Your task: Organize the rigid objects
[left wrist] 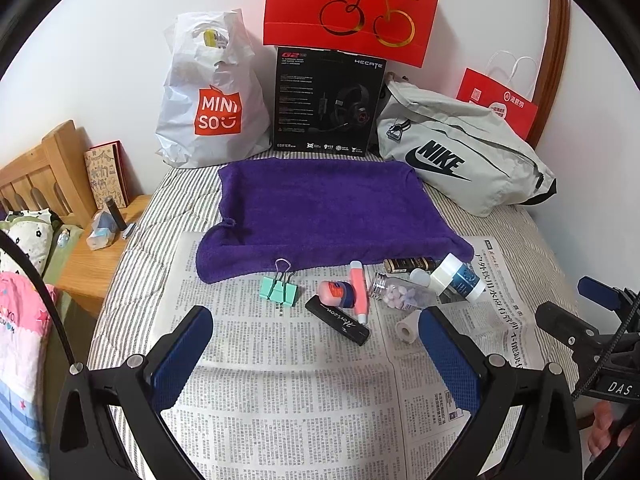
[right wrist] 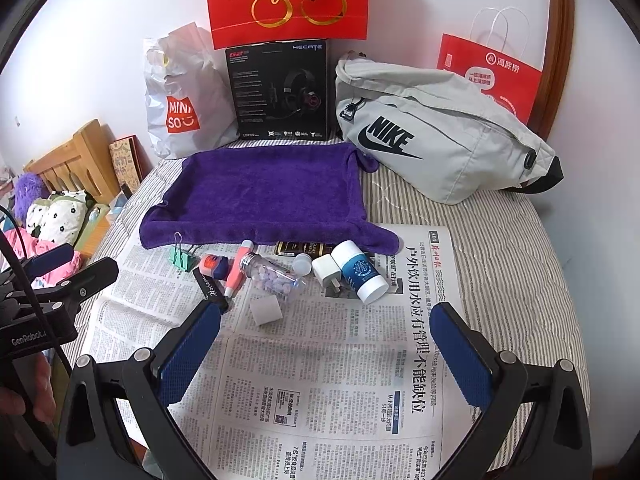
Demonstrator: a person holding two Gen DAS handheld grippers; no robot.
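Small rigid items lie in a cluster on a newspaper (left wrist: pixel 288 380) in front of a purple towel (left wrist: pixel 320 216): a mint binder clip (left wrist: pixel 280 290), a black stick (left wrist: pixel 338 320), a coral tube (left wrist: pixel 359 292), a clear pill bottle (left wrist: pixel 400 292), a small white roll (left wrist: pixel 407 330) and a white-and-blue bottle (left wrist: pixel 458 278). My left gripper (left wrist: pixel 316 324) hovers open just short of them, empty. My right gripper (right wrist: pixel 326 318) is also open and empty, near the white roll (right wrist: pixel 266 309), a white charger plug (right wrist: pixel 326 270) and the blue bottle (right wrist: pixel 360 272).
Against the wall stand a Miniso bag (left wrist: pixel 212 96), a black headset box (left wrist: pixel 328 102), a red gift bag (left wrist: pixel 352 8) and a grey Nike pouch (left wrist: pixel 460 152). A wooden nightstand (left wrist: pixel 92 260) with clutter is at left. Striped bedding (right wrist: pixel 500 248) surrounds the newspaper.
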